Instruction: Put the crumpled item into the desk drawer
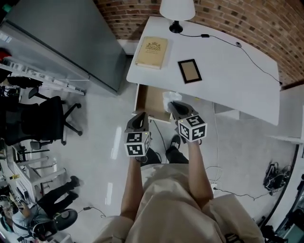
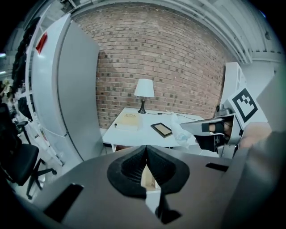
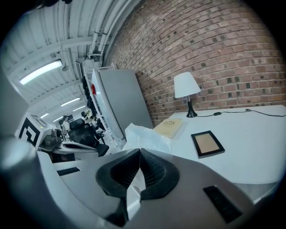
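The crumpled item (image 1: pixel 169 98) is a wad of clear white plastic. My right gripper (image 1: pixel 174 106) is shut on it and holds it over the right part of the open desk drawer (image 1: pixel 150 101). In the right gripper view the plastic (image 3: pixel 145 137) bulges out past the shut jaws of that gripper (image 3: pixel 139 154). My left gripper (image 1: pixel 140 116) hovers just in front of the drawer, shut, with nothing between its fingers. In the left gripper view, beyond the shut left gripper (image 2: pixel 145 152), the plastic (image 2: pixel 179 129) hangs from the right gripper (image 2: pixel 196 128).
On the white desk (image 1: pixel 228 76) lie a tan book (image 1: pixel 152 52), a black picture frame (image 1: pixel 189 70), a lamp (image 1: pixel 176 12) and a cable (image 1: pixel 251 57). A grey cabinet (image 1: pixel 71 42) stands to the left, an office chair (image 1: pixel 40 121) farther left.
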The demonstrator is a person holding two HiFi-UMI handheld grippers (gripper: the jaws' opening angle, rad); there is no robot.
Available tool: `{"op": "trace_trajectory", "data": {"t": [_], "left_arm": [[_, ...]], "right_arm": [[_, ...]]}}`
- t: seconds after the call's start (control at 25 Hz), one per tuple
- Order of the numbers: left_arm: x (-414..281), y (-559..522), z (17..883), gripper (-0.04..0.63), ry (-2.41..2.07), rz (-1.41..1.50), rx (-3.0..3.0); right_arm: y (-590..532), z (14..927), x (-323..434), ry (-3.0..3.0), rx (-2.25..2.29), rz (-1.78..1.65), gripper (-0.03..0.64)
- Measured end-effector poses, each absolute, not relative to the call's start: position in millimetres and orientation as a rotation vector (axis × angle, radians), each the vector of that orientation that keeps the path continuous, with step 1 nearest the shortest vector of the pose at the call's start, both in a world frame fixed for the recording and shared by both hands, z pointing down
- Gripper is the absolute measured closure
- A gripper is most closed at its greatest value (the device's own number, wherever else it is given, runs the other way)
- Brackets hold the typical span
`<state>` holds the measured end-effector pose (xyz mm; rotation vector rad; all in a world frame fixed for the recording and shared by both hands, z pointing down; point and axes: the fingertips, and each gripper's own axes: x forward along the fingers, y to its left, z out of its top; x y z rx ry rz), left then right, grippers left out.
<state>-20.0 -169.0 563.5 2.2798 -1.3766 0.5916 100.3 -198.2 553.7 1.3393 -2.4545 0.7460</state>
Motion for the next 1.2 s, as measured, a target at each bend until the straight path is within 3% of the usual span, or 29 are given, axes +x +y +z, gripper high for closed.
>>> {"op": "trace_trajectory", "data": {"t": [1.2], "left_arm": [[-82, -231, 684, 0.578, -1.192, 0.571, 2.184]], "right_arm": [[-259, 689, 3, -2.287, 1.119, 0.742, 0.590]]}}
